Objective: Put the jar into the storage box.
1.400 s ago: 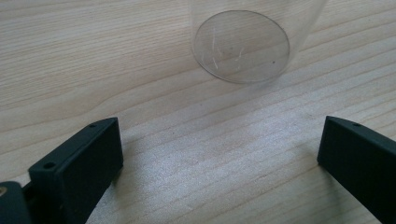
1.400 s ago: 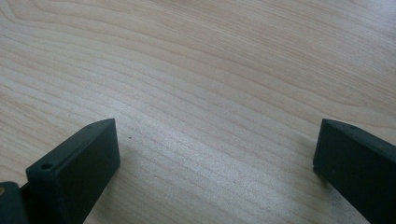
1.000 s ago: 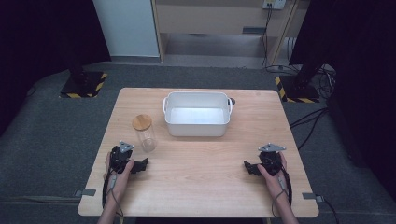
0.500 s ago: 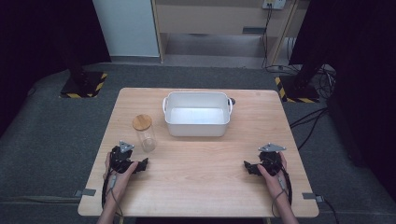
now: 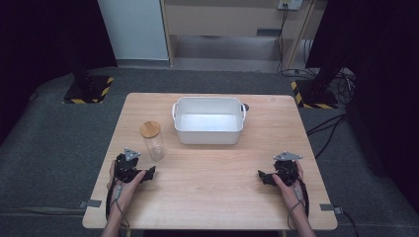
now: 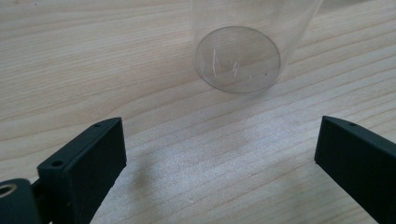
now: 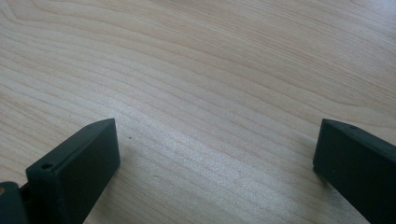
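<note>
Jar (image 6: 238, 51) cut off at the top in the left gripper view; only its clear base and lower wall show. In the high view it stands on the tabletop (image 5: 212, 173), wooden lid on, just ahead of the left tongs (image 5: 148, 173), untouched. Left tongs spread; right tongs (image 5: 262, 177) spread over bare wood.

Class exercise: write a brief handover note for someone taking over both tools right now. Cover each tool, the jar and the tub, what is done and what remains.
Left tool: open, low over the table, aimed at the clear jar, not touching it.
Right tool: open, holding nothing, near the table's right front.
The jar stands upright with its wooden lid on, left of the white tub, which looks empty.
Done: nothing gripped so far.
Left: probably close the left tool on the jar; the pictures don't settle what follows.
</note>
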Demonstrator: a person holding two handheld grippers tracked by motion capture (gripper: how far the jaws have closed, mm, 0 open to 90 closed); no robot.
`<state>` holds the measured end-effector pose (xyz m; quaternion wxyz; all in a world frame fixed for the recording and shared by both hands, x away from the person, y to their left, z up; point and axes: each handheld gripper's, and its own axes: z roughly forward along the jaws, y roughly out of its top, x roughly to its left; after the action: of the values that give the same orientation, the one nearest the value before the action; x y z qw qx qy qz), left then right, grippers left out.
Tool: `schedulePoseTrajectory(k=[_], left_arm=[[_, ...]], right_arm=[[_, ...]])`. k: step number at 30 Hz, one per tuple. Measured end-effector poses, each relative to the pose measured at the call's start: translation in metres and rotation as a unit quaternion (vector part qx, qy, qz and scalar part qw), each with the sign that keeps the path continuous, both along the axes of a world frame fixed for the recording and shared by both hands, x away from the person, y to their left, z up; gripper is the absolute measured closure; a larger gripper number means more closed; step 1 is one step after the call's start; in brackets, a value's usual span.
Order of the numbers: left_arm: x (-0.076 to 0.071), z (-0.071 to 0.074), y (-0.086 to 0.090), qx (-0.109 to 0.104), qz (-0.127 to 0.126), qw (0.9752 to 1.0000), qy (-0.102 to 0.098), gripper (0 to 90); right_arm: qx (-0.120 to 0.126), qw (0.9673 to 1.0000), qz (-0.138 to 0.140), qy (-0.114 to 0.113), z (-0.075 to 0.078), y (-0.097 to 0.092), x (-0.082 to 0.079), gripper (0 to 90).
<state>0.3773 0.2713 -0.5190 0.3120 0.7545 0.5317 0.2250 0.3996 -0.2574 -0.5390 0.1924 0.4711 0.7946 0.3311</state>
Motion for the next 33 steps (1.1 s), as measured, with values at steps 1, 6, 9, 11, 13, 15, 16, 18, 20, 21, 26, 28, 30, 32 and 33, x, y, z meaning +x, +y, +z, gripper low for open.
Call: schedulePoseTrajectory(k=[1,6,9,11,13,15,16,18,20,21,26,28,30,32,33], left_arm=[[0.0,0.0,0.0,0.0,0.0,1.0,0.0,1.0],[-0.003,0.011,0.001,0.002,-0.003,1.0,0.001,1.0],[-0.005,0.016,0.001,0.0,-0.004,1.0,-0.001,1.0],[-0.005,0.02,0.001,0.001,-0.007,1.0,-0.003,1.0],[-0.006,0.025,0.0,0.001,-0.009,0.9999,-0.008,1.0],[-0.006,0.028,0.0,0.002,-0.011,0.9999,-0.01,1.0],[-0.007,0.033,-0.001,0.003,-0.012,0.9998,-0.015,0.9],[-0.007,0.036,-0.001,0.002,-0.012,0.9998,-0.018,0.9],[-0.007,0.043,-0.001,-0.001,-0.012,0.9996,-0.027,0.9],[-0.006,0.049,0.0,-0.002,-0.012,0.9994,-0.033,0.9],[-0.003,0.068,-0.001,-0.008,-0.016,0.9986,-0.049,0.9],[-0.002,0.072,-0.001,-0.007,-0.018,0.9985,-0.051,0.8],[-0.001,0.084,-0.003,-0.011,-0.023,0.9978,-0.062,0.8],[0.0,0.09,-0.004,-0.014,-0.026,0.9975,-0.065,0.8],[0.0,0.09,-0.004,-0.014,-0.026,0.9975,-0.065,0.8]], right_arm=[[0.0,1.0,0.0,0.0,0.0,0.0,0.0,0.7],[0.0,1.0,0.0,0.0,0.0,0.0,0.0,0.7],[0.0,1.0,0.0,0.0,0.0,0.0,0.0,0.7],[0.0,1.0,0.0,0.0,0.0,0.0,0.0,0.7],[0.0,1.0,0.0,0.0,0.0,0.0,0.0,0.7],[0.0,1.0,0.0,0.0,0.0,0.0,0.0,0.7],[0.0,1.0,0.0,0.0,0.0,0.0,0.0,0.7],[0.0,1.0,0.0,0.0,0.0,0.0,0.0,0.7],[0.0,1.0,0.0,0.0,0.0,0.0,0.0,0.7],[0.0,1.0,0.0,0.0,0.0,0.0,0.0,0.7],[0.0,1.0,0.0,0.0,0.0,0.0,0.0,0.7],[0.0,1.0,0.0,0.0,0.0,0.0,0.0,0.7],[0.0,1.0,0.0,0.0,0.0,0.0,0.0,0.7],[0.0,1.0,0.0,0.0,0.0,0.0,0.0,0.7],[0.0,1.0,0.0,0.0,0.0,0.0,0.0,0.7]])
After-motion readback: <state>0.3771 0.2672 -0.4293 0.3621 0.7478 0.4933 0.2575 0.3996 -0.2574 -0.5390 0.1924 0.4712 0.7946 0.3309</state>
